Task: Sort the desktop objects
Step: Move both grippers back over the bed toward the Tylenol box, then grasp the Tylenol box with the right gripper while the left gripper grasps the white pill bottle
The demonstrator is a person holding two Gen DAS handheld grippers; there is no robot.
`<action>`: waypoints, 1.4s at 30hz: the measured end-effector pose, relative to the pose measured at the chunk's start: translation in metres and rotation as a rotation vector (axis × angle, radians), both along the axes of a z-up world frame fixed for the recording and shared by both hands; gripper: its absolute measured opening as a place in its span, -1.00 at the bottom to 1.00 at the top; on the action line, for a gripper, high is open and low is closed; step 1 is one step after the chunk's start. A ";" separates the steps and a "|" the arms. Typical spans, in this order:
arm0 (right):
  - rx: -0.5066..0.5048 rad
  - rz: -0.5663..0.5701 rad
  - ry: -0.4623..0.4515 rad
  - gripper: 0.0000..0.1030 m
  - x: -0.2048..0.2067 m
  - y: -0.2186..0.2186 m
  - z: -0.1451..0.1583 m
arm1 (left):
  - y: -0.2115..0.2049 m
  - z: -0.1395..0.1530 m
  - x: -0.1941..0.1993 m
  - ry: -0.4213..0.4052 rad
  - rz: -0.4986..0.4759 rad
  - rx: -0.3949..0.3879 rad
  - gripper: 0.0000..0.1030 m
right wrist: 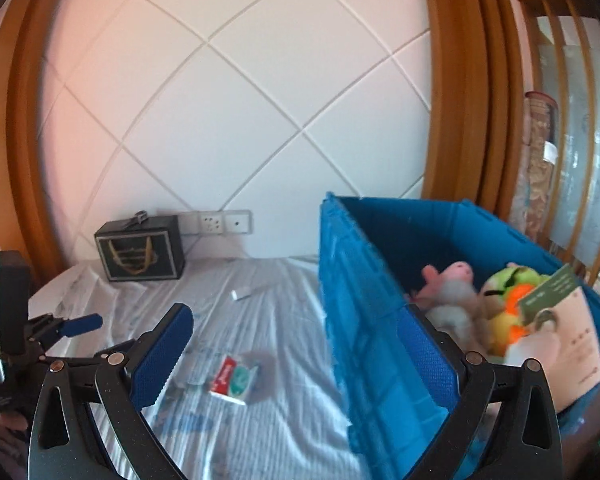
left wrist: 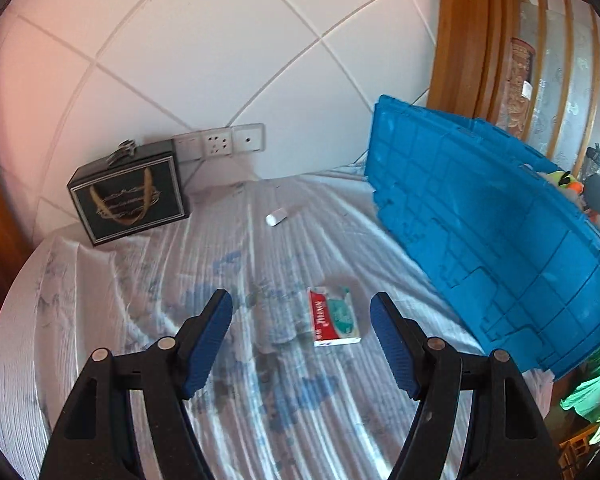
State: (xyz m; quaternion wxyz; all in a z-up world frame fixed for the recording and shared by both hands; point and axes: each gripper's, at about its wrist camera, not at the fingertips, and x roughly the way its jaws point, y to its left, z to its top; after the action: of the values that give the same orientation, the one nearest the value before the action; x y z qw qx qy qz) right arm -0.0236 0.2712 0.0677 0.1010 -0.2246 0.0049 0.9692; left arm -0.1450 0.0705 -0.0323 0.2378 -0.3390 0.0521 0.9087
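Note:
A small red, green and white box [left wrist: 334, 320] lies flat on the pale cloth, just ahead of my left gripper [left wrist: 300, 340] and a little right of its middle line. That gripper is open with nothing between its blue pads. A small white cylinder [left wrist: 276, 216] lies farther back on the cloth. In the right wrist view my right gripper [right wrist: 296, 360] is open and holds nothing; the near corner of the blue crate [right wrist: 364, 320] shows between its fingers. The small box [right wrist: 234, 378] lies left of the crate. The left gripper [right wrist: 66, 326] shows at the left edge.
The crate [left wrist: 480, 240] holds a pink plush [right wrist: 452, 280], a green and orange plush [right wrist: 508, 300] and a white card box [right wrist: 560, 344]. A black gift box [left wrist: 128, 196] stands against the tiled wall beside wall sockets [left wrist: 220, 142]. The table's rounded edge [left wrist: 16, 340] falls away at left.

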 end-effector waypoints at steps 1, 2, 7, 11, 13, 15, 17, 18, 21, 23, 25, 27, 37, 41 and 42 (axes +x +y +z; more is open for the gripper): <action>-0.009 0.013 -0.022 1.00 -0.011 -0.008 -0.009 | -0.008 -0.006 -0.006 -0.013 0.010 -0.006 0.38; -0.024 0.020 -0.045 1.00 -0.022 -0.014 -0.018 | -0.016 -0.013 -0.013 -0.027 0.019 -0.014 0.38; -0.134 0.020 -0.206 1.00 -0.084 -0.031 -0.079 | -0.042 -0.048 -0.046 -0.099 0.040 -0.041 0.38; -0.195 0.018 -0.393 1.00 -0.135 -0.041 -0.143 | -0.055 -0.085 -0.083 -0.177 0.055 -0.072 0.38; -0.209 -0.001 -0.479 1.00 -0.157 -0.044 -0.174 | -0.060 -0.104 -0.103 -0.214 0.058 -0.082 0.38; -0.237 -0.019 -0.545 1.00 -0.178 -0.044 -0.202 | -0.063 -0.121 -0.120 -0.242 0.061 -0.095 0.38; -0.258 -0.044 -0.608 1.00 -0.200 -0.041 -0.228 | -0.063 -0.139 -0.140 -0.269 0.059 -0.107 0.38; -0.271 -0.060 -0.634 1.00 -0.209 -0.039 -0.240 | -0.063 -0.147 -0.150 -0.280 0.058 -0.110 0.38; -0.322 -0.101 -0.680 1.00 -0.232 -0.031 -0.270 | -0.060 -0.168 -0.175 -0.301 0.055 -0.112 0.38; -0.335 -0.126 -0.700 0.99 -0.242 -0.026 -0.285 | -0.058 -0.178 -0.189 -0.312 0.052 -0.117 0.38; -0.350 -0.134 -0.710 0.89 -0.249 -0.024 -0.296 | -0.056 -0.185 -0.198 -0.320 0.050 -0.117 0.38; -0.347 -0.134 -0.722 0.56 -0.254 -0.024 -0.305 | -0.052 -0.192 -0.206 -0.326 0.044 -0.116 0.38; -0.277 -0.147 -0.609 0.40 -0.272 0.003 -0.286 | 0.023 -0.189 -0.272 -0.271 -0.077 -0.135 0.38; -0.260 -0.189 -0.538 0.40 -0.298 0.028 -0.281 | 0.083 -0.185 -0.318 -0.195 -0.166 -0.184 0.38; -0.264 -0.199 -0.524 0.40 -0.305 0.035 -0.281 | 0.096 -0.186 -0.329 -0.194 -0.181 -0.194 0.38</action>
State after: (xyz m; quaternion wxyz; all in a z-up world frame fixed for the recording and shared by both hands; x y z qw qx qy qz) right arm -0.3283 0.3064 -0.2137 0.1632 -0.4765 0.1263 0.8546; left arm -0.4739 0.1662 -0.2184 0.2890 -0.4403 0.1468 0.8373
